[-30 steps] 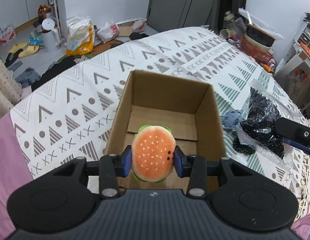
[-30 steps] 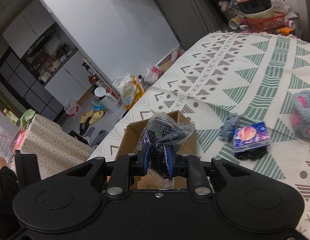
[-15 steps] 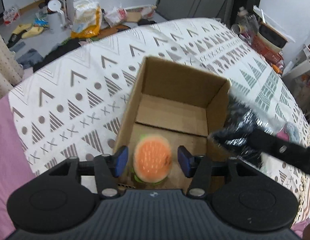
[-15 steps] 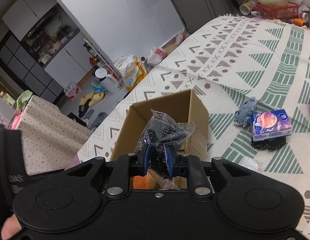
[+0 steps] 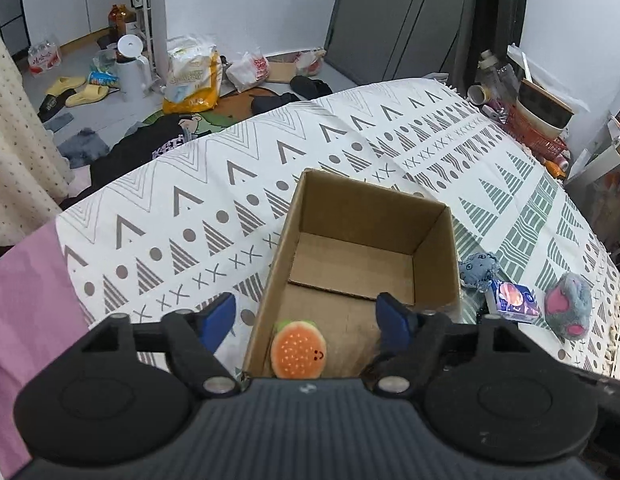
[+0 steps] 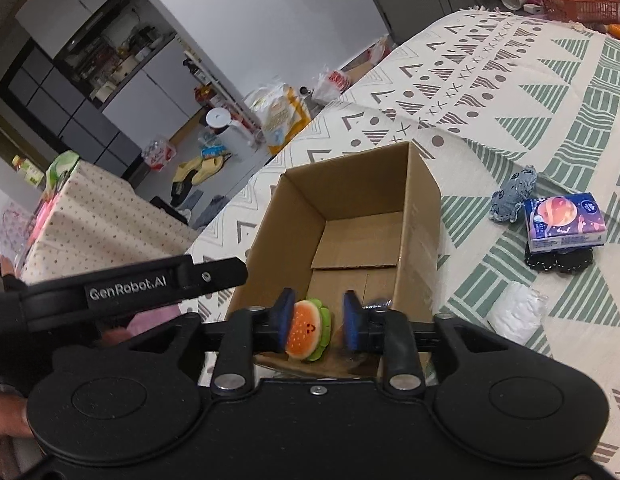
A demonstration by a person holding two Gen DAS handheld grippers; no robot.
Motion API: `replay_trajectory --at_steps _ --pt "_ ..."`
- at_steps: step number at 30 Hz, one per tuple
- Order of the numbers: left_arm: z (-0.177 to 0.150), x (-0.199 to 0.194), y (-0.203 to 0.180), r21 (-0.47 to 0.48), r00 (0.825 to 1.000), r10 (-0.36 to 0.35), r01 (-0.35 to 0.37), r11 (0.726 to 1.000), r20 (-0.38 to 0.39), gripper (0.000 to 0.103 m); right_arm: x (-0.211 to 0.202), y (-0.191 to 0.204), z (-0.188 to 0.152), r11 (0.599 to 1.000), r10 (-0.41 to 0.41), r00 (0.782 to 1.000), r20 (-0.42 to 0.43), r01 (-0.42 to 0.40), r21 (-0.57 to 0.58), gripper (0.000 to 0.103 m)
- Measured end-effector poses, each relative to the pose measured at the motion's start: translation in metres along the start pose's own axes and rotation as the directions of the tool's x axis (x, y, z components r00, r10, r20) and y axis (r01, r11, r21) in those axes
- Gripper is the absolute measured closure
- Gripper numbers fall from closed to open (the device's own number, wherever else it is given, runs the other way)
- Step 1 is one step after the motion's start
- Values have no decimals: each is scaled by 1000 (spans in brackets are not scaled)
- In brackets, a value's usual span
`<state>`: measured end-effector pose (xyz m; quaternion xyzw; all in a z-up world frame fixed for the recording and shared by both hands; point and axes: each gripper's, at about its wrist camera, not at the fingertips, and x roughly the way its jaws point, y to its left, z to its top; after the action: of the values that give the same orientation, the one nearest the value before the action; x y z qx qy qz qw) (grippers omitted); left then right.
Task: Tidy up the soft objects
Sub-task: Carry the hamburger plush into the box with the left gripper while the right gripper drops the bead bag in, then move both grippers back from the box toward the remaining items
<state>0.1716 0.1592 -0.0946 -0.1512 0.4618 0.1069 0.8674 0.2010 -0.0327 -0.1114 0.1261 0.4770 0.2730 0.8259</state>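
Observation:
An open cardboard box stands on the patterned bedspread. The burger plush lies on the box floor in the near left corner. My left gripper hangs above it, jaws wide and still opening, with nothing pressed between them. My right gripper is over the box's near end, jaws opening. The burger plush shows through its gap, lower down in the box. Of the clear bag of dark items, only a crinkled edge shows behind the right finger, inside the box.
Right of the box lie a blue-grey plush, a tissue pack on a black item, a white packet and a grey-pink plush. The left gripper's body crosses the right wrist view. Clutter covers the floor beyond the bed.
The left gripper let go of the burger plush, which dropped into the box, and rose. The right gripper came over the box and its jaws parted from the bag.

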Motion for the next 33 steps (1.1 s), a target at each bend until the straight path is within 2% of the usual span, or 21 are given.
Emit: replay_trajectory --at_steps 1,4,6,8,11,13,20,22,24,28,33 --pt "0 -2 -1 -1 1000 7 -7 1000 -1 26 -4 0 0 1000 0 1000 8 0 -2 59" --pt "-1 -12 -4 9 1000 21 -21 1000 14 25 -23 -6 1 1000 5 999 45 -6 13 50" --pt "-2 -20 -5 3 999 25 -25 1000 31 14 -35 -12 3 999 2 998 67 -4 33 46" --pt "-3 -28 -7 -8 998 22 -22 1000 56 7 -47 -18 5 999 -3 996 86 -1 40 44" --pt "-4 -39 -12 -8 996 13 -12 1000 90 0 -65 -25 5 999 -13 993 117 8 45 35" --pt "-4 -46 -17 -5 994 13 -13 1000 108 0 -75 -30 6 999 -19 990 141 12 48 27" --pt "-8 -63 -40 8 988 10 -11 1000 153 0 -108 -49 10 998 -22 980 199 8 70 17" --pt "-10 -67 -48 26 988 5 -9 1000 155 0 -117 -57 11 997 -22 978 208 5 82 11" --pt "-11 -70 -55 32 987 -40 36 999 154 0 -125 -64 13 996 -25 975 219 5 92 10" --pt "-15 -77 -71 36 986 -69 64 997 151 0 -135 -78 13 993 -32 973 230 5 119 8" --pt "-20 -77 -93 54 991 -53 47 997 120 0 -146 -92 12 990 -27 970 240 -7 140 4"
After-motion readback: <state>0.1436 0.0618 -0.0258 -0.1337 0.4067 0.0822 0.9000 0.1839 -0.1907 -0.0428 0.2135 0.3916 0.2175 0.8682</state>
